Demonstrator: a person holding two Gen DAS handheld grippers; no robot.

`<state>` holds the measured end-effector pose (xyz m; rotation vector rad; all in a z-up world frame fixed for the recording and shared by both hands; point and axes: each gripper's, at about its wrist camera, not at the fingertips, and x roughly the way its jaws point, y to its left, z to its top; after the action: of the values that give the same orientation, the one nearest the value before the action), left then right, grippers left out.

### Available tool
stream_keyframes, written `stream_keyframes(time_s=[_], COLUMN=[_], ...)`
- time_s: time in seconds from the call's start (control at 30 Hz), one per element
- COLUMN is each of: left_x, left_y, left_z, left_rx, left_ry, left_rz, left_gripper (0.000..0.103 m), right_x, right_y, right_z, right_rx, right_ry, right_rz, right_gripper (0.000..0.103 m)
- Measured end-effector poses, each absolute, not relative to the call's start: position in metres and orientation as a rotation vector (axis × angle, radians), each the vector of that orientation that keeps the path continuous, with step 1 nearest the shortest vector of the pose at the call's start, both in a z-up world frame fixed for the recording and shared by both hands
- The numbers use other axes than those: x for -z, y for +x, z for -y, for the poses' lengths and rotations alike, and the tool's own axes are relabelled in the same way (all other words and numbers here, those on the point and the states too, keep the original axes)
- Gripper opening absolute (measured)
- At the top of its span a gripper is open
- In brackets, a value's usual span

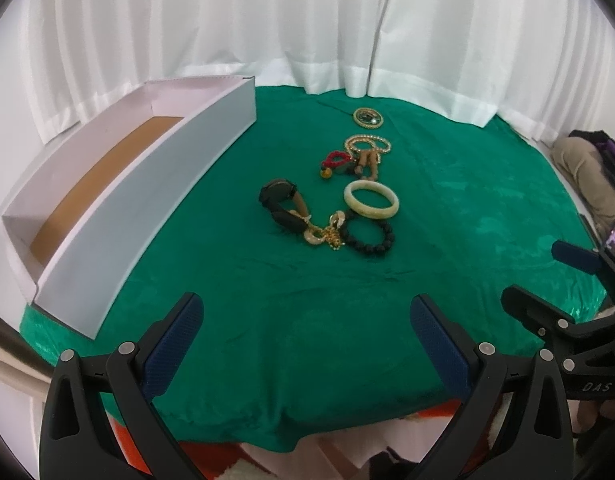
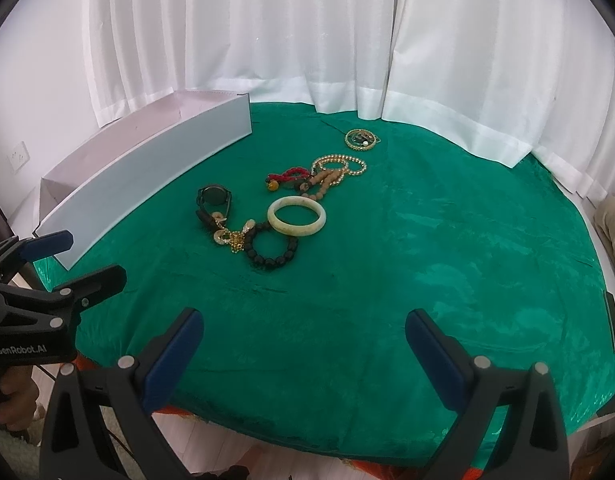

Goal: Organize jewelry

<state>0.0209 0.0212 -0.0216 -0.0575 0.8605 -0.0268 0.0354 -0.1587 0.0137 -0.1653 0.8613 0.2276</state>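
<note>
Jewelry lies in a line on the green cloth (image 1: 267,320): a black watch (image 1: 281,200), a gold chain piece (image 1: 327,234), a black bead bracelet (image 1: 369,234), a pale jade bangle (image 1: 371,200), a red bead bracelet (image 1: 337,160), gold and wooden bead strands (image 1: 367,150) and a round gold brooch (image 1: 368,117). The bangle (image 2: 296,215) and watch (image 2: 213,200) also show in the right wrist view. My left gripper (image 1: 307,320) is open and empty near the front edge. My right gripper (image 2: 303,336) is open and empty beside it.
A long white box (image 1: 147,208) with a brown floor stands open at the left of the cloth; it also shows in the right wrist view (image 2: 155,172). White curtains (image 1: 307,20) hang behind. Each gripper shows at the edge of the other's view.
</note>
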Motion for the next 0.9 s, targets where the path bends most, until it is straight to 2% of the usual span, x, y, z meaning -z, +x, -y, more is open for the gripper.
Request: stream_keyframes(time_s=[0.5,0.8,0.87,0.9], left_x=[0.020,0.033,0.034,0.034], left_y=[0.021,0.021,0.021,0.021], left_z=[-0.033,-0.059,-0.064,-0.067], left_rx=[0.005,-0.041,-0.051,-0.056], left_ry=[-0.082,-0.136,-0.144,-0.148], left_rz=[-0.857,-0.881,-0.881,-0.880], left_gripper=[0.103,0.103,0.103,0.103], right_x=[-0.011,0.029,0.041,0.047], right_y=[0.044,0.115,0.135,0.143], right_z=[0.160,0.118,0.096,0.088], right_rx=[-0.282,-0.572,-0.672,-0.706], right_ry=[-0.147,-0.144,-0.168,-0.180], right_rz=[-0.851,-0.977,-0.994,-1.002], right_gripper=[0.103,0.102,0.085,0.072])
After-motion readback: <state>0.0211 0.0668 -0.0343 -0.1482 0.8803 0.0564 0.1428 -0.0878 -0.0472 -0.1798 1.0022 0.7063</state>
